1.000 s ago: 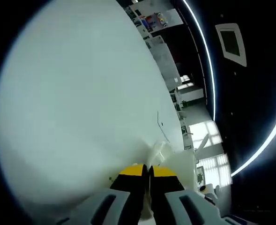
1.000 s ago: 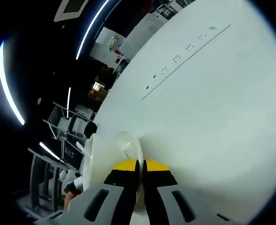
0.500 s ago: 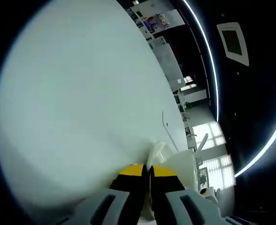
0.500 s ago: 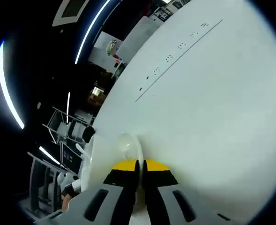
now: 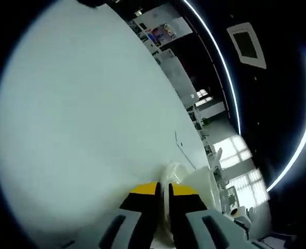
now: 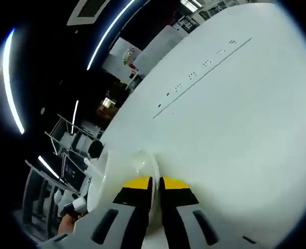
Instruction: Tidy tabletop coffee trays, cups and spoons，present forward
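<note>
Both grippers are clamped on opposite edges of what looks like one white tray. In the left gripper view, the left gripper (image 5: pixel 163 189) has its fingers (image 5: pixel 142 194) pinched on the thin tray (image 5: pixel 197 181) rim, which sits bottom centre and runs off to the lower right. In the right gripper view, the right gripper (image 6: pixel 156 184) grips the same way, with the tray rim rising between the yellow pads and curving to lower left. A rounded clear or white piece sits at each pinch point; I can't tell if it's a cup or part of the tray.

The white table (image 5: pixel 80 114) spans the left and centre of the left gripper view, and the centre and right of the right one. A thin line with small marks (image 6: pixel 204 62) crosses the upper right there. Background room clutter shows at the frame edges.

My read: this is a two-handed carry or slide of the tray toward the front.

To do it well:
- Keep both grips firm. The rim is thin and smooth and likely slips if either side relaxes.
- Move both hands at the same rate and height. Skew would twist the tray and tip anything on it.
- Keep it level and set it down flat, not edge first.
- Square it to the table line before letting go.
- Release both sides together, then back straight out along the fingers.
</note>
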Demonstrator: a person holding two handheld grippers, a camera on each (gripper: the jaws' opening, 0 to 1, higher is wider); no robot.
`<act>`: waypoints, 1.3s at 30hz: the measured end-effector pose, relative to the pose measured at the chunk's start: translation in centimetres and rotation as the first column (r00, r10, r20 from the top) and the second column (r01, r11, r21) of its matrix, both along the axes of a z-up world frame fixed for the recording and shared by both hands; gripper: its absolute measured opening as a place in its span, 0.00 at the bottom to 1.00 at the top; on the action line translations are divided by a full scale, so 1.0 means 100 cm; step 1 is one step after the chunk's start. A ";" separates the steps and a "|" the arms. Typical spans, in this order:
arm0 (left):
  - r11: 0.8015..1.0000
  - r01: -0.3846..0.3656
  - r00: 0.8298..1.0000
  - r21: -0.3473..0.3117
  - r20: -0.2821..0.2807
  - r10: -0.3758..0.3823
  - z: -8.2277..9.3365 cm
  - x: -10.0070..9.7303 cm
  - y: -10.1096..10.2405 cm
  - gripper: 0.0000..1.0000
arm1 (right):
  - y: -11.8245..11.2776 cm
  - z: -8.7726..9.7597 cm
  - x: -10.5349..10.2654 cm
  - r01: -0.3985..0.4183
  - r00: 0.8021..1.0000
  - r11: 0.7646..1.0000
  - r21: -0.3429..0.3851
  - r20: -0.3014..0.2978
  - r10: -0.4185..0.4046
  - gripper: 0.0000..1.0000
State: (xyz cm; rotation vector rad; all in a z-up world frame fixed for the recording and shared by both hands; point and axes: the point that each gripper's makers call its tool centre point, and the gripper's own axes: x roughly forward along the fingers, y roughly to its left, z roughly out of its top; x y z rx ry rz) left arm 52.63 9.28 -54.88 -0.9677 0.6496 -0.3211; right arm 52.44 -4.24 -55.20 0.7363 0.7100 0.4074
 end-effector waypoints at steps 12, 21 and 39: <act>0.986 -0.037 0.993 0.164 0.120 0.017 0.025 -0.002 0.020 0.10 | -0.015 0.049 -0.006 0.010 0.970 0.979 -0.204 0.239 0.040 0.08; 0.917 -0.060 0.945 0.395 0.318 -0.075 0.061 -0.020 0.042 0.08 | -0.029 0.091 -0.024 0.026 0.897 0.927 -0.375 0.417 0.144 0.08; 0.753 -0.257 0.824 0.605 0.544 -0.156 0.135 -0.072 0.082 0.08 | -0.076 0.150 -0.064 0.160 0.781 0.874 -0.459 0.600 0.172 0.08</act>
